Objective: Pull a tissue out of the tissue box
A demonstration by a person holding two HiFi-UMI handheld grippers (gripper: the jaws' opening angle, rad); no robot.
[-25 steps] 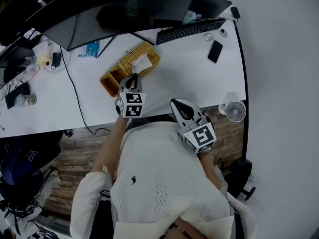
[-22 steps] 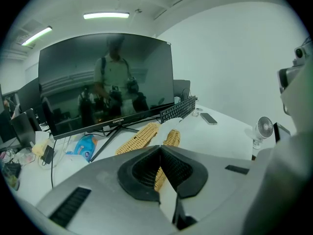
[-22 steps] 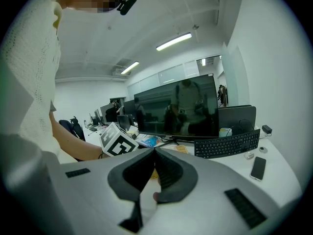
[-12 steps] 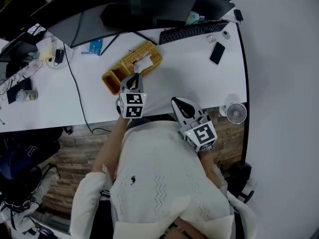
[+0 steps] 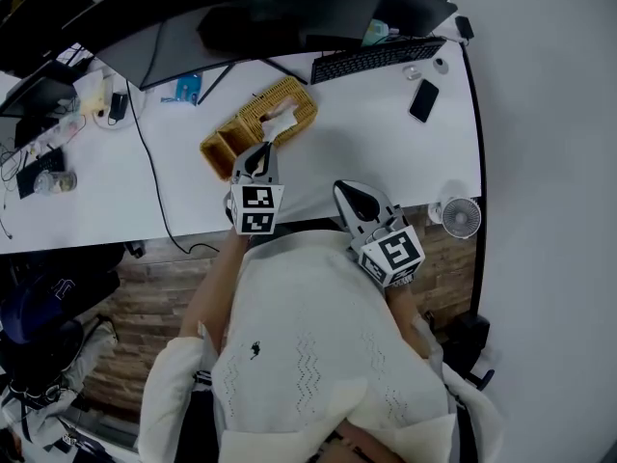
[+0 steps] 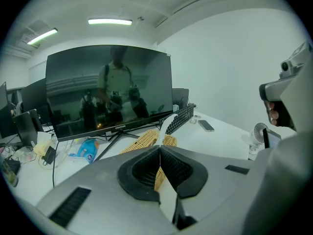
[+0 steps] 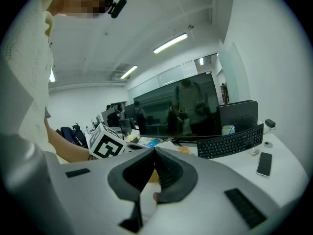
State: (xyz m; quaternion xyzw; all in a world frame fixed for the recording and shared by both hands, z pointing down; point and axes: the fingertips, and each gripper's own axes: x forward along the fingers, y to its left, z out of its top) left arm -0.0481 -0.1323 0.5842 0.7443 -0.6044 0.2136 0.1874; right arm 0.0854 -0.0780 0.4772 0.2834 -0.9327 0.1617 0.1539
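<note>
Wicker is what the tissue box point(image 5: 253, 133) is made of, and it's sitting on the white worktop point(image 5: 366, 148) right at 12 o'clock from the left hand-held gripper point(image 5: 257, 159), with a white tissue point(image 5: 280, 121) sticking up out of the top toward the box's 2 o'clock end. The left hand-held gripper is hovering just short of the box with its jaws pressed together on nothing. The right hand-held gripper point(image 5: 355, 199) is hanging back at 4 o'clock from the left one, over the worktop's near edge, and it's pinched closed and empty too. My take: the reach is only getting started, so the left one is going to need to spread its jaws first, then come in toward 1 o'clock and pinch the tissue high on the loose tuft, not down at the slot. Pulling straight up and slowly is probably the way. The box is looking light, so parking the right one on its far end may stop it lifting.
</note>
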